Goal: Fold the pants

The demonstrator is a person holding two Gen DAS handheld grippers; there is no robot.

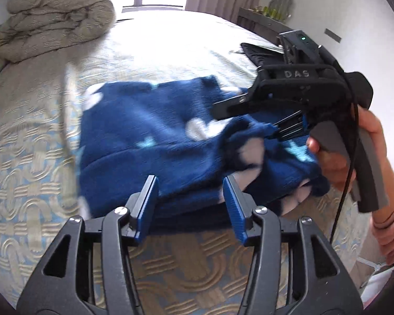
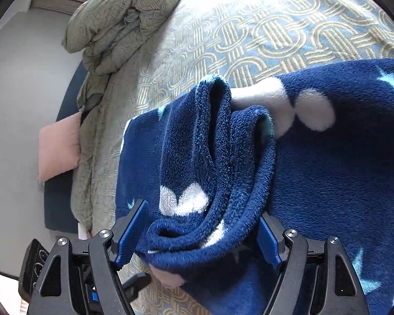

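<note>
- The bed (image 1: 39,136), under a patterned beige-and-blue cover, carries the whole job; a rolled quilt (image 1: 57,18) lies at its far end, and a dark garment (image 1: 262,52) rests well apart from the work near the far right edge.
- The pants (image 1: 149,136), navy fleece with white and pale-blue motifs, lie on the bed as a broad, roughly rectangular layered stack; its near edge points toward my left gripper.
- In my judgement, the fold is largely laid. One bunched end rises in a loose ridge on the right side of the stack instead of lying flat.
- My right gripper (image 2: 199,233) stands with its jaws spread wide around that bunched end. The blue pads flank the fabric roll; the left pad shows a clear gap, so I rate this as released, not clenched. The cloth rests between them, draped over the tool.
- My left gripper (image 1: 191,207) hovers at the near edge of the stack, jaws parted and empty, nothing pinched.
- To do this step well, I judge that the right tool should back straight out, so the fleece does not drag with it.
- The ridge then needs pressing flat, edges squared with the layer below.
- Risk noted: the plush pile may cling to the ribbed pads and pull the stack askew.
</note>
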